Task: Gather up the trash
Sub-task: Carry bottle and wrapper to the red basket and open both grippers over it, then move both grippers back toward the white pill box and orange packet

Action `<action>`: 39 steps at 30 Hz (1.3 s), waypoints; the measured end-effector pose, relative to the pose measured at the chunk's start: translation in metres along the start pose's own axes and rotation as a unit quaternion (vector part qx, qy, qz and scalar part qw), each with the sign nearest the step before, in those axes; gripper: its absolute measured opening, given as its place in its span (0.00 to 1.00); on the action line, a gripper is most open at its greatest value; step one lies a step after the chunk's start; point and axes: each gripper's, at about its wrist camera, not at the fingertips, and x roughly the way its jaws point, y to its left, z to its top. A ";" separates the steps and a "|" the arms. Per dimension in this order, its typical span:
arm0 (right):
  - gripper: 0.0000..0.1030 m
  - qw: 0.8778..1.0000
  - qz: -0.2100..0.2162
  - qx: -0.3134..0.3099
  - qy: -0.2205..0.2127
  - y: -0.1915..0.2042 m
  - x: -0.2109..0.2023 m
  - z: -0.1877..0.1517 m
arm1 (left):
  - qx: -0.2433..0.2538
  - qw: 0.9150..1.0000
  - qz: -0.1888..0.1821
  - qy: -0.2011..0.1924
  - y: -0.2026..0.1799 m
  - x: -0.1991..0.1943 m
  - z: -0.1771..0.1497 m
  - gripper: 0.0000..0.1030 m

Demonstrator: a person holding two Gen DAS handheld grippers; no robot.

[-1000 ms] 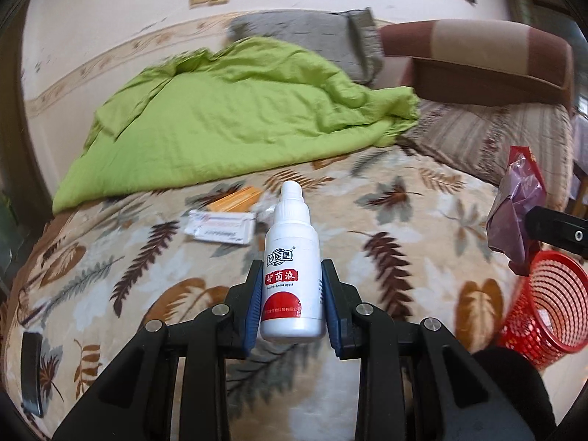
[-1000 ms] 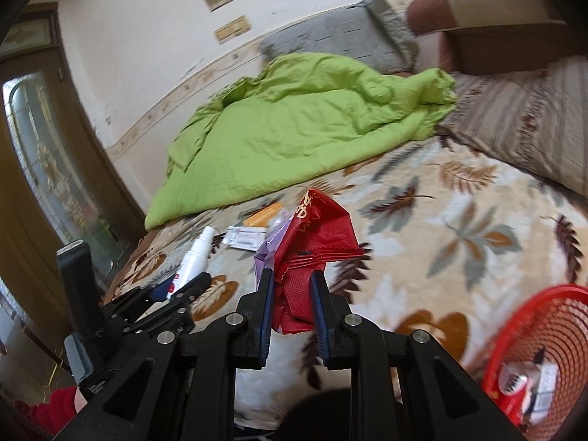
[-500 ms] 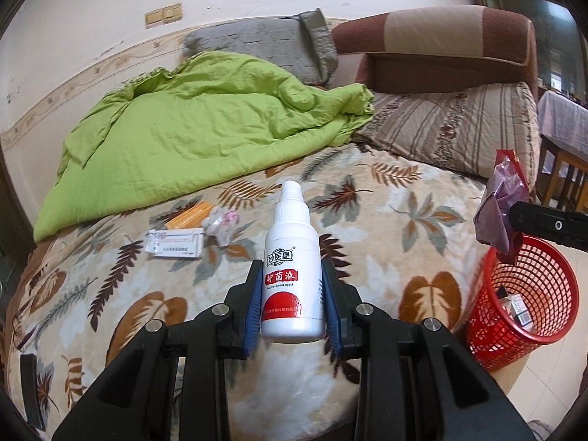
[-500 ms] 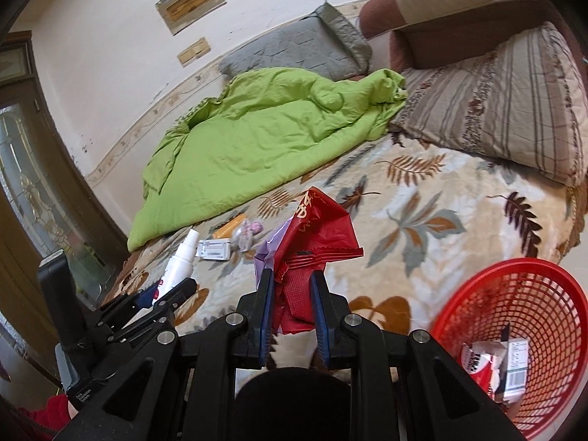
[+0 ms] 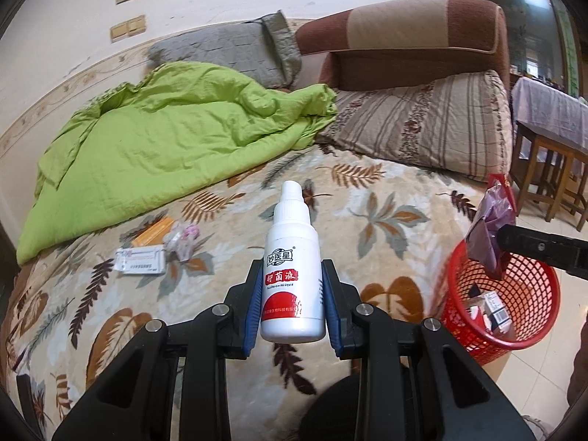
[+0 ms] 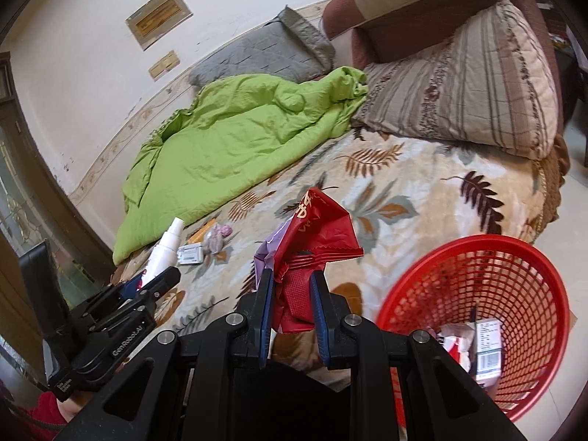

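Observation:
My left gripper (image 5: 292,286) is shut on a white spray bottle (image 5: 292,275) with a red label, held upright above the bed's near edge. My right gripper (image 6: 291,286) is shut on a crumpled red and purple wrapper (image 6: 316,235), just left of the red mesh basket (image 6: 514,257). In the left wrist view that wrapper (image 5: 490,224) hangs over the basket's rim (image 5: 455,257). The basket holds small boxes and wrappers (image 6: 485,341). On the bed lie a white box (image 5: 141,261), an orange box (image 5: 152,233) and a clear pink-tinted wrapper (image 5: 183,239).
The bed's leaf-print blanket (image 5: 386,220) carries a green quilt (image 5: 165,139), a grey pillow (image 5: 235,51) and a striped pillow (image 5: 422,125). A brown headboard cushion (image 5: 404,29) stands behind. Wooden stools (image 5: 551,169) stand at the right on a tiled floor.
Both grippers have drawn back from the bed and swung right toward the red basket, each keeping its load. The basket now fills more of both views.

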 end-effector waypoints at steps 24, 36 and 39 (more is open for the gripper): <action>0.57 0.987 -0.138 0.085 -0.017 -0.105 -0.055 0.008 | 0.028 0.957 -0.272 0.101 -0.140 0.041 0.025 0.62; 0.60 0.996 -0.094 -0.001 0.010 -0.039 -0.017 0.011 | -0.045 0.979 -0.188 0.067 -0.041 0.024 0.018 0.69; 0.60 0.997 -0.072 -0.026 0.026 -0.015 0.003 0.011 | -0.083 0.983 -0.148 0.066 0.003 0.024 0.011 0.70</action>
